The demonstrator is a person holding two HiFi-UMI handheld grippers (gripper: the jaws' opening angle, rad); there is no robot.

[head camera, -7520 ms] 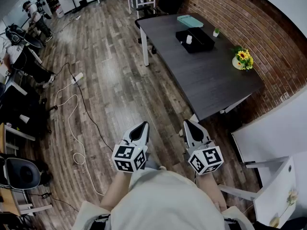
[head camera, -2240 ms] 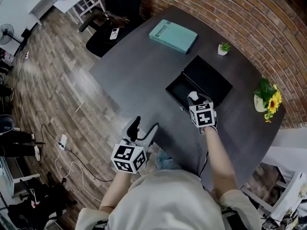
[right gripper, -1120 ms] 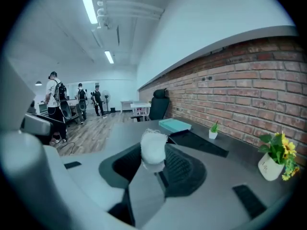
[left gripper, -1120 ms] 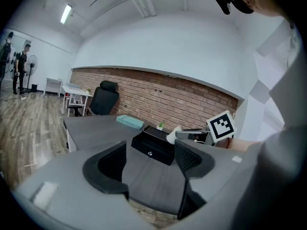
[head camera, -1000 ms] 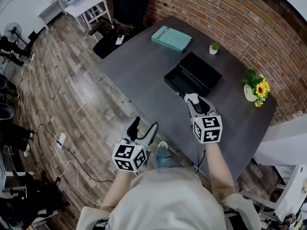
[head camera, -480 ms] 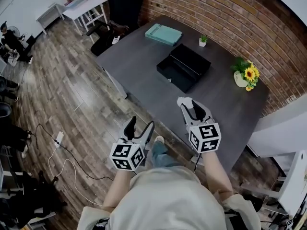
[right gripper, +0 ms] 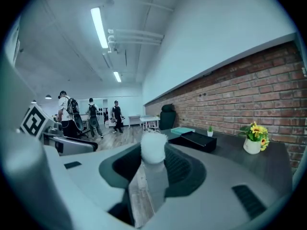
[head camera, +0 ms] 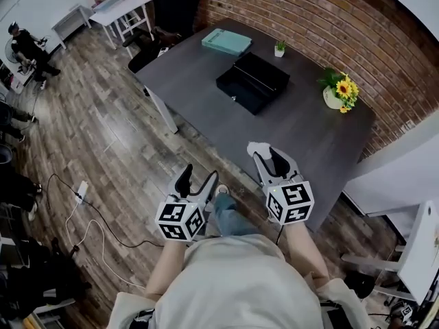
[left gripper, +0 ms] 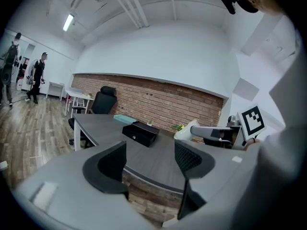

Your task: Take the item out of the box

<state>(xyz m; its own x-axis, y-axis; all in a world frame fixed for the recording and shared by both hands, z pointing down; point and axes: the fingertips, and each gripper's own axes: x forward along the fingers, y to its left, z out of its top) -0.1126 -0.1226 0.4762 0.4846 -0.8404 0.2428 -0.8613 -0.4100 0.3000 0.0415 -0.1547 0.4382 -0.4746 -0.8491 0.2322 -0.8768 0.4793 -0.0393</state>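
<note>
Right gripper (head camera: 266, 156) clamped on white item (right gripper: 152, 150), at tabletop's (head camera: 302, 125) near edge — left gripper (head camera: 197, 179) jaws apart, empty. Black box (head camera: 252, 82) toward far-left corner.

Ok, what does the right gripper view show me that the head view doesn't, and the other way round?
Only the right gripper view: the ceiling strip lights, and a close look at the right gripper with both pads pressed on the white item.
Only the head view: the power strip with its cable on the wooden floor, and the black box seen from above.
Both: the white item in the right gripper, and the box, teal book, small potted plant and sunflower vase on the dark table.
</note>
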